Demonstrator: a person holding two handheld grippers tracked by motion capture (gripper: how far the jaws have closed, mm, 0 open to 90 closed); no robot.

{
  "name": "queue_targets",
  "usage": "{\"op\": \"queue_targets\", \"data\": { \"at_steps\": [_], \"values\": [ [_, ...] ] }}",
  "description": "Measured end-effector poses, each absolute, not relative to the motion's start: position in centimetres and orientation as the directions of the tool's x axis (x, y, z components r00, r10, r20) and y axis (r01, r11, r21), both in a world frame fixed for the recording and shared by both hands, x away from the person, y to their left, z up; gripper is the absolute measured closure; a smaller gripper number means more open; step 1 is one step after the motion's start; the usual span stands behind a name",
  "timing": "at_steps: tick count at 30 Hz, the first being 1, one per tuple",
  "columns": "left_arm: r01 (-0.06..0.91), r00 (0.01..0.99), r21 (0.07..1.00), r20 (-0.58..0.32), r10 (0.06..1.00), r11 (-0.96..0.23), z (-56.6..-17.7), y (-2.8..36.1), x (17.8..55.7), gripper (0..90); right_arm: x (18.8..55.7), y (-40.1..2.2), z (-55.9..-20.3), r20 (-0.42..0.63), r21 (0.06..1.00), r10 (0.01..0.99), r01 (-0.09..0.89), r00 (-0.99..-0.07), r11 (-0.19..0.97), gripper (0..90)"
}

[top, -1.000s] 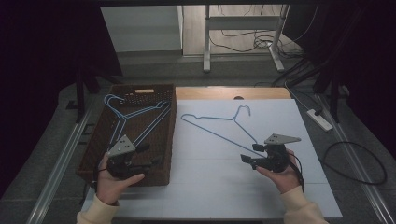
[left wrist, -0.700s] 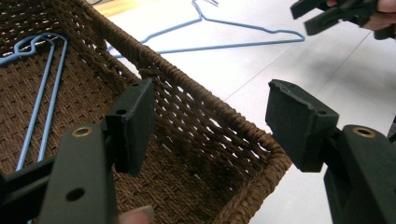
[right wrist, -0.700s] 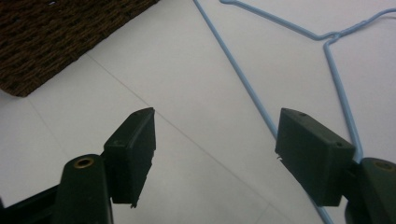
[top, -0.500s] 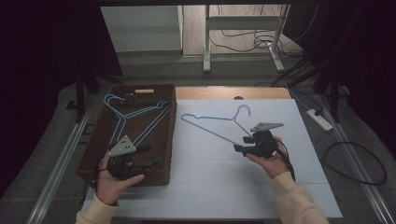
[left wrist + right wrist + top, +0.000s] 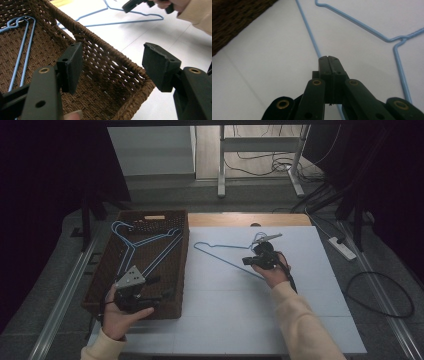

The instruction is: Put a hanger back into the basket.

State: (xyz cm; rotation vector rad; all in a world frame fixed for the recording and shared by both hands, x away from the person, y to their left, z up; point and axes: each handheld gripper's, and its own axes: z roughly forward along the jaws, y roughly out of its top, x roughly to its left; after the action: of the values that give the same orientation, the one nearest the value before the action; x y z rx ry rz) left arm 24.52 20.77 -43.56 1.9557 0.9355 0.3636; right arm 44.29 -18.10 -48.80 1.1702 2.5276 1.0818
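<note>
My right gripper (image 5: pixel 251 261) has closed on the wire of the blue hanger (image 5: pixel 220 255) on the white table (image 5: pixel 220 320); my left gripper (image 5: pixel 112 65) hangs wide open over the basket's near right corner.

Its jaws have just been closing, and in the right gripper view they stand pressed together with the hanger's long bar running under their tips; the hanger lies flat, hook to the far right, with bare white table all round it; the left jaws straddle the rim of the wicker basket (image 5: pixel 105 57) and hold nothing; two more blue hangers (image 5: pixel 145 242) lie inside the basket at the table's left edge.
</note>
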Motion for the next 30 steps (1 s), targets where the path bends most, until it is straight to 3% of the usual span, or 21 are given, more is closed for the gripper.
{"op": "queue_targets", "data": {
  "at_steps": [11,30],
  "values": [
    [0.470,0.663,0.831,-0.111,0.740,-0.296,-43.6,21.1,24.4,33.9,46.4,-16.3,-51.9,0.181,0.610,0.764,0.680,-0.620,0.407,90.0],
    [0.471,0.662,0.831,-0.112,0.741,-0.296,-43.5,21.2,24.3,34.1,43.5,-17.7,-52.0,0.203,0.603,0.745,0.681,-0.635,0.416,90.0]
  ]
}}
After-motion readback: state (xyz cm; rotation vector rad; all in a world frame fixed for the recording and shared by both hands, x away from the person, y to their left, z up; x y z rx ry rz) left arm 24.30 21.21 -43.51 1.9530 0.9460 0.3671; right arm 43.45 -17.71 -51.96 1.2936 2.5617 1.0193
